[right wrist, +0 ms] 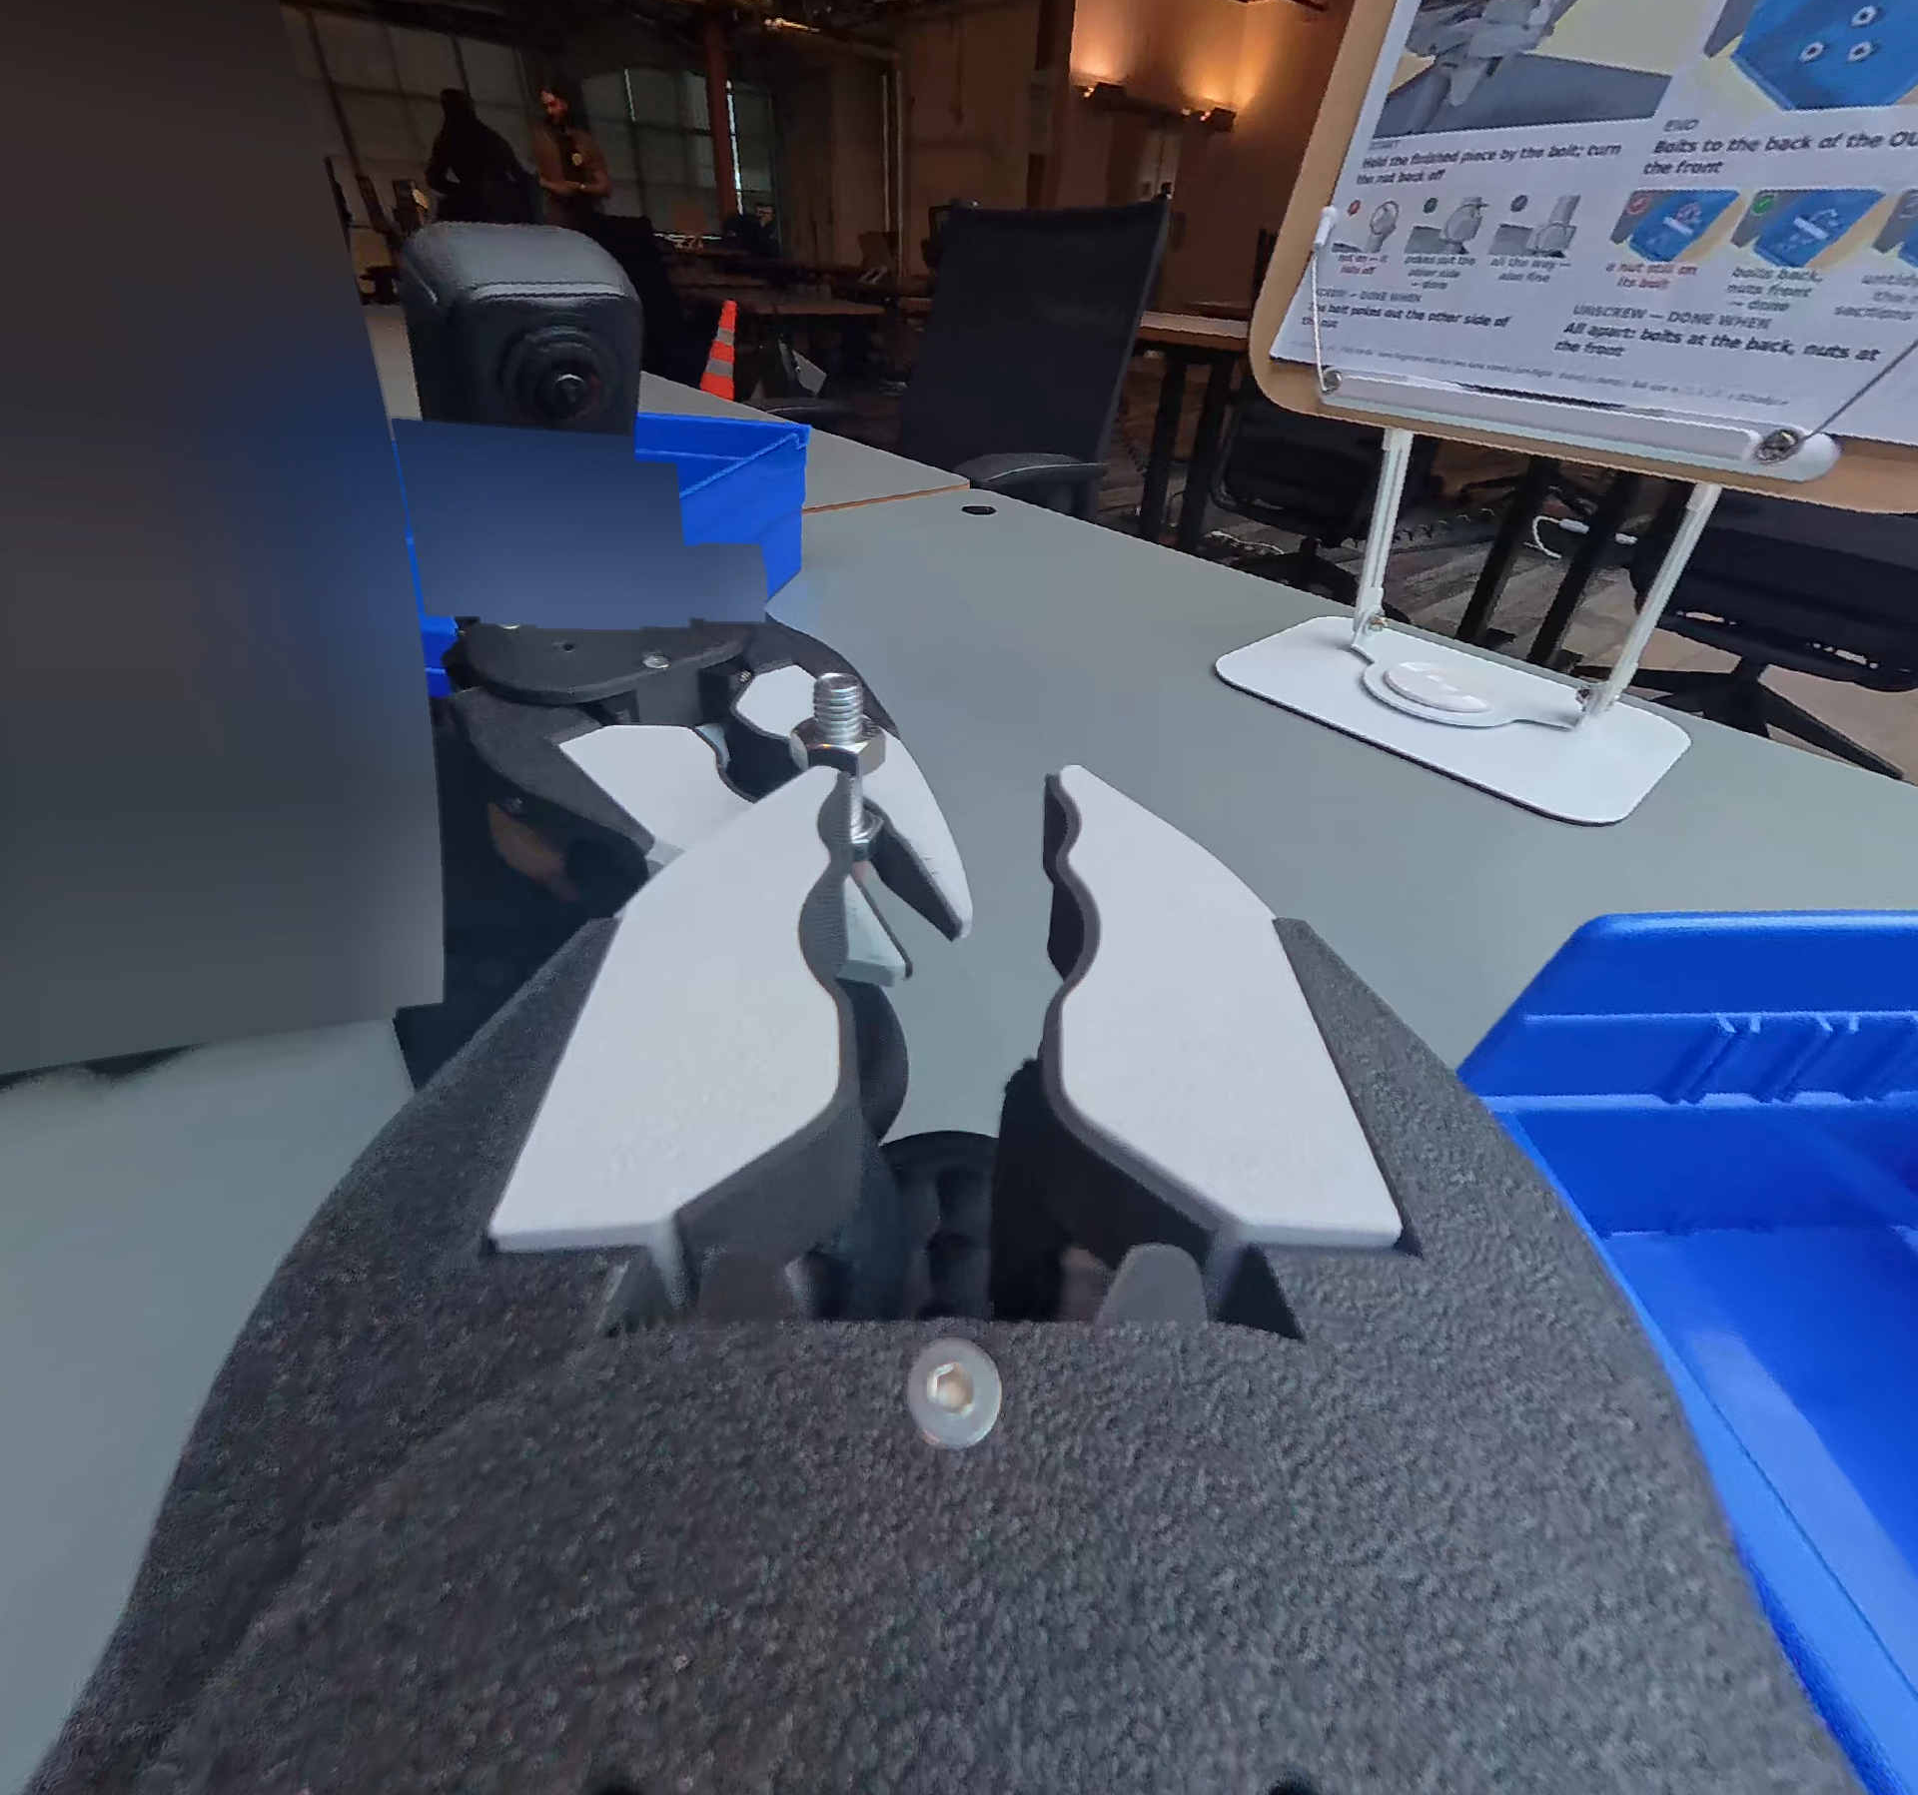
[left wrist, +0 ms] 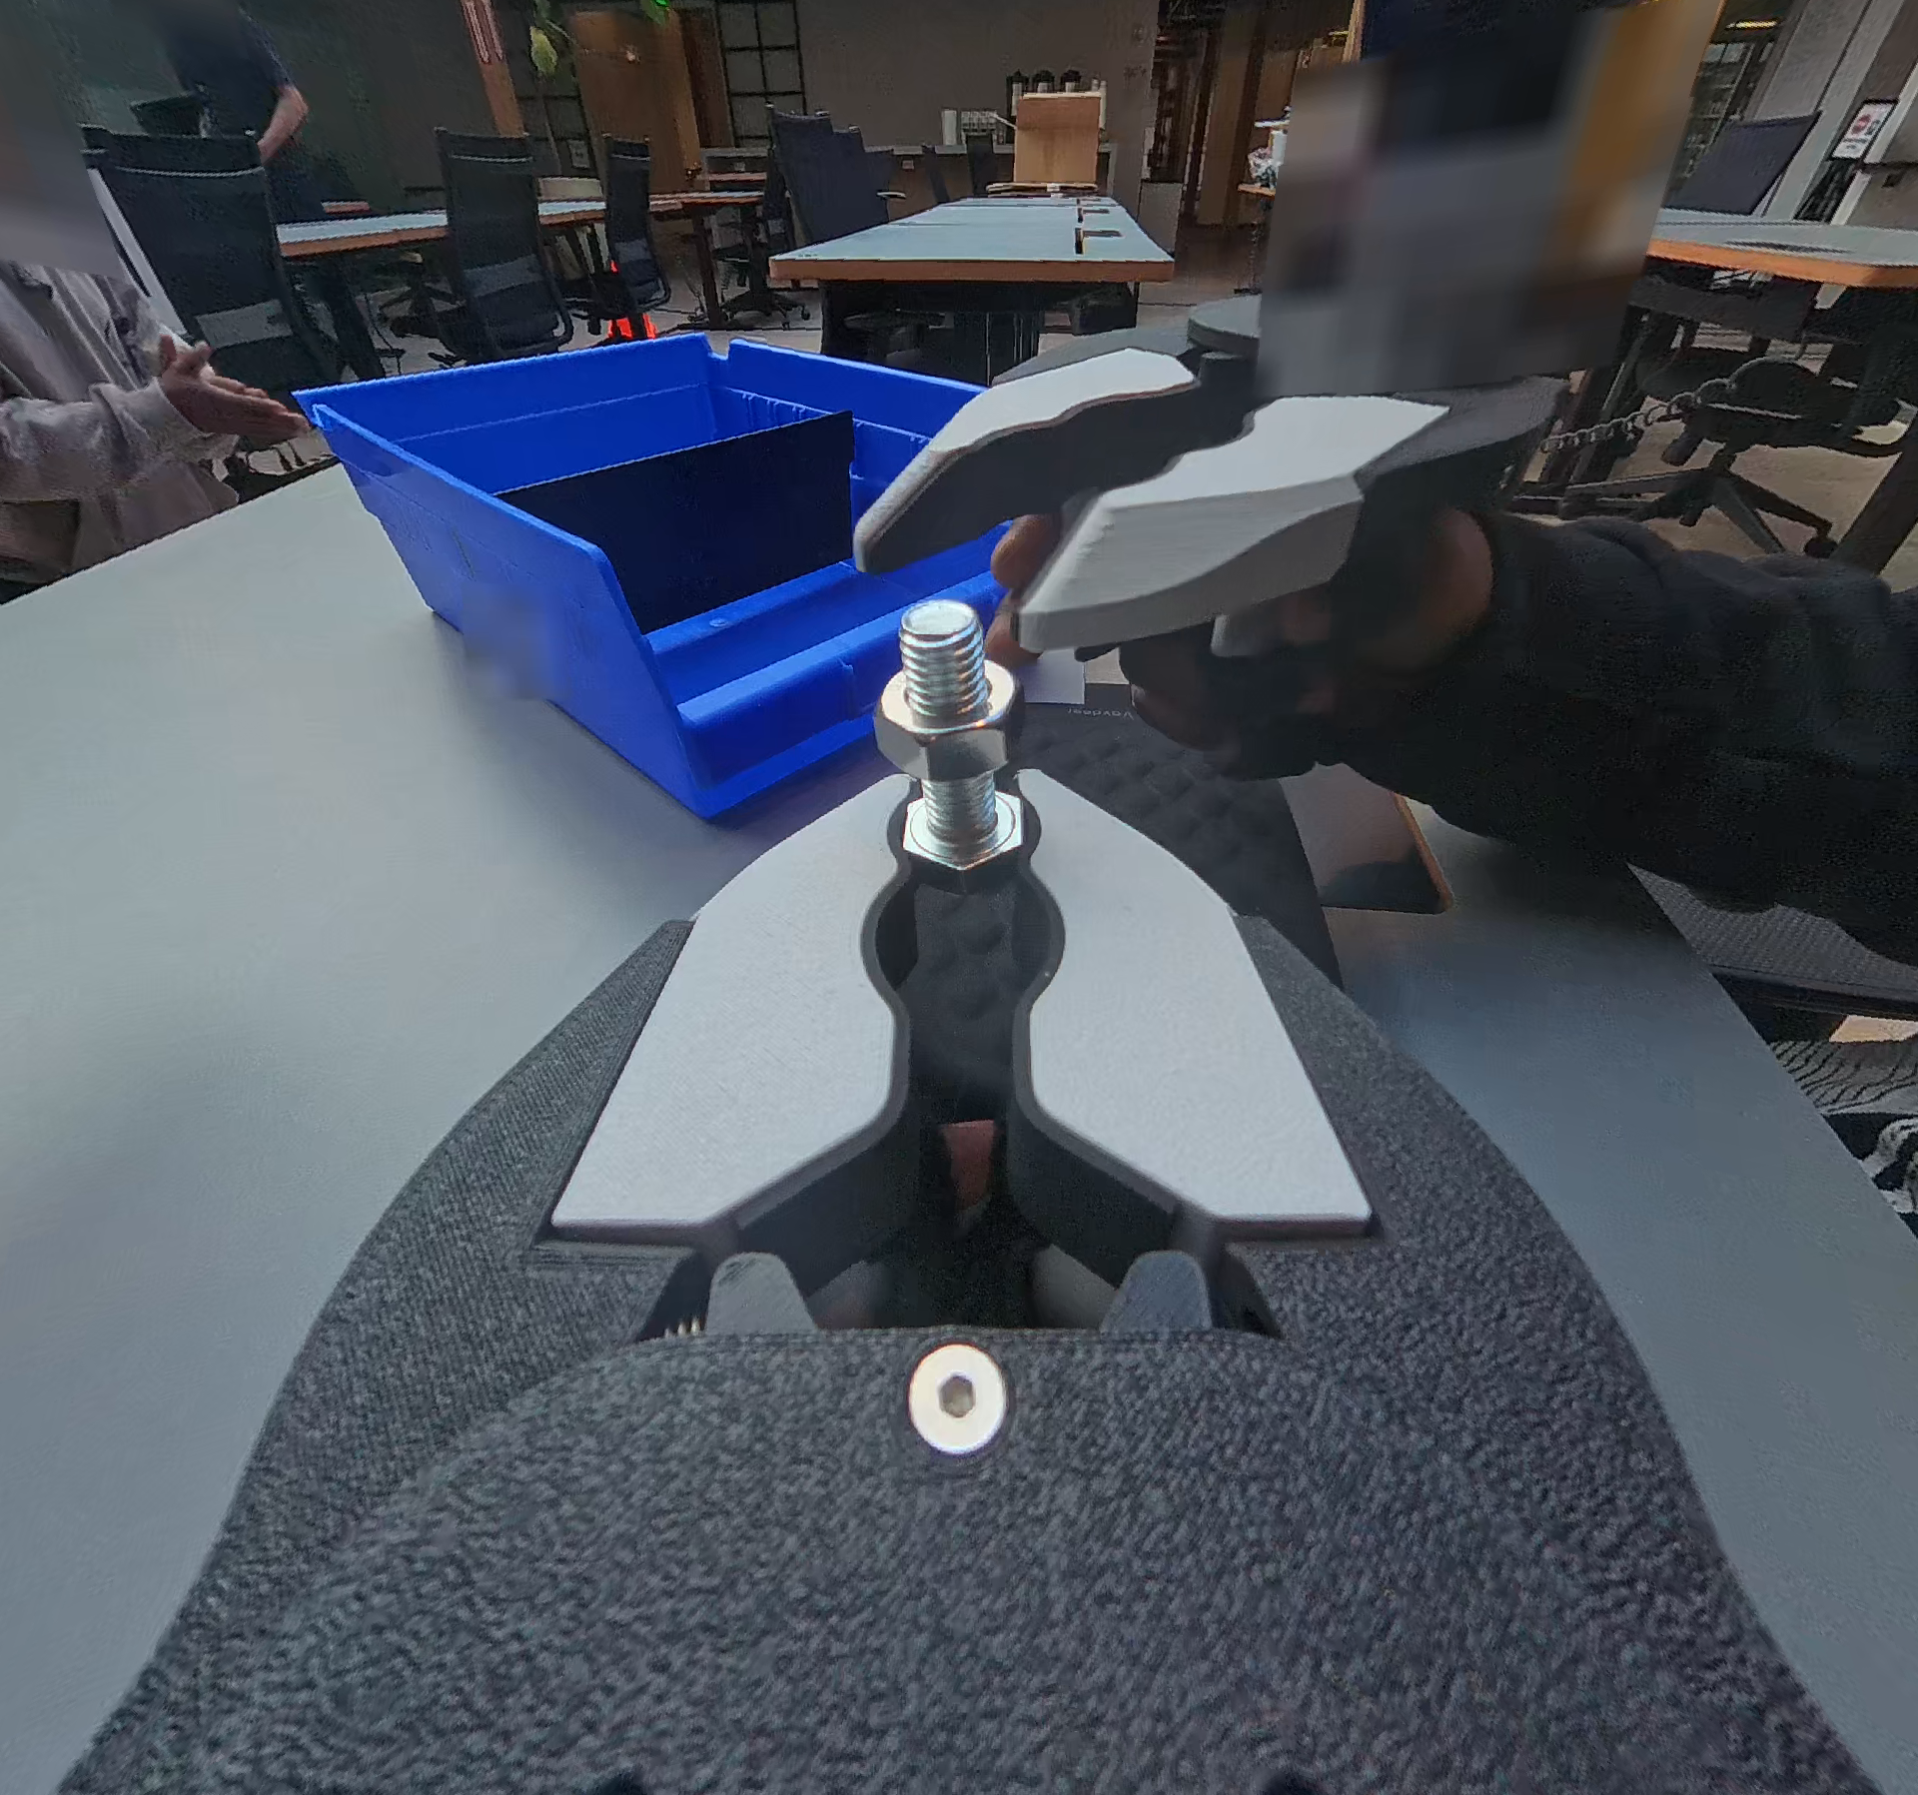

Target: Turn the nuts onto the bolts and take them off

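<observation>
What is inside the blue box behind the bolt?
The blue box shows a dark divider standing across it and bare blue floor in front. The space behind the divider is hidden. No nuts or bolts are visible inside.

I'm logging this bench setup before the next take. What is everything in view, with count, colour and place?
bolt: one, silver, upright, its hex head clamped in the left gripper's tips.
nut: one, silver, partway down the bolt's thread, above the head.
bins: two, blue; one beyond the bolt with a dark divider, the other at the right gripper's right.
table: one, grey, under everything.
instruction stand: one, white base, on the table's far right side, holding a printed sheet.
office chairs: several, dark, in the background.
bystanders: in the background.
left gripper: grey fingers, shut on the bolt.
right gripper: grey fingers, open, beside the bolt.
</observation>
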`<control>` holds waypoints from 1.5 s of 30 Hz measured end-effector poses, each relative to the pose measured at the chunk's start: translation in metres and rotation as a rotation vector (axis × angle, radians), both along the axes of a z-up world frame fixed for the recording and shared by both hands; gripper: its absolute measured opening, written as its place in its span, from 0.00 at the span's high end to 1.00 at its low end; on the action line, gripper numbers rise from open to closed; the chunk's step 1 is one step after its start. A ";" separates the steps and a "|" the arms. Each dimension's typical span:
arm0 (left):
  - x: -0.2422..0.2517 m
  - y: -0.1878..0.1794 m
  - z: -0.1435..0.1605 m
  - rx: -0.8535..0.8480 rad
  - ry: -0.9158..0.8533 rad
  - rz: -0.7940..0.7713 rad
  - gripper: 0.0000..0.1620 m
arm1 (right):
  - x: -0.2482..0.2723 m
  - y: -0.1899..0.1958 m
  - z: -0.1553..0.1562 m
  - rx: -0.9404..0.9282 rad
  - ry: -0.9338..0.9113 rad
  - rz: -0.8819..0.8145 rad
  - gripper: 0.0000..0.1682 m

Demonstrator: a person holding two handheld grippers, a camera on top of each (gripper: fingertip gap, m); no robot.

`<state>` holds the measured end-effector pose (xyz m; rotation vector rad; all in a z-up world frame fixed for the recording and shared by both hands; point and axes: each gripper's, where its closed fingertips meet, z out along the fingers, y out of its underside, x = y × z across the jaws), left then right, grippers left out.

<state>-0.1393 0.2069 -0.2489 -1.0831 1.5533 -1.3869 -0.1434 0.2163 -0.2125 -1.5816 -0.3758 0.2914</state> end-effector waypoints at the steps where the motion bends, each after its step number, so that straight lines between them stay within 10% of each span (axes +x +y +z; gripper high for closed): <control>1: 0.000 0.000 0.000 0.001 0.000 -0.001 0.92 | -0.005 0.001 0.000 0.003 0.000 0.016 0.76; 9: 0.000 -0.002 -0.001 0.012 0.005 -0.006 0.92 | -0.030 0.025 -0.002 -0.012 0.019 0.062 0.64; 32: 0.000 0.000 0.000 -0.006 -0.003 -0.002 0.92 | 0.013 0.004 -0.005 -0.018 -0.051 -0.044 0.80; 45: 0.000 0.000 0.000 -0.004 -0.002 0.000 0.92 | -0.026 0.023 0.000 0.001 -0.021 0.090 0.57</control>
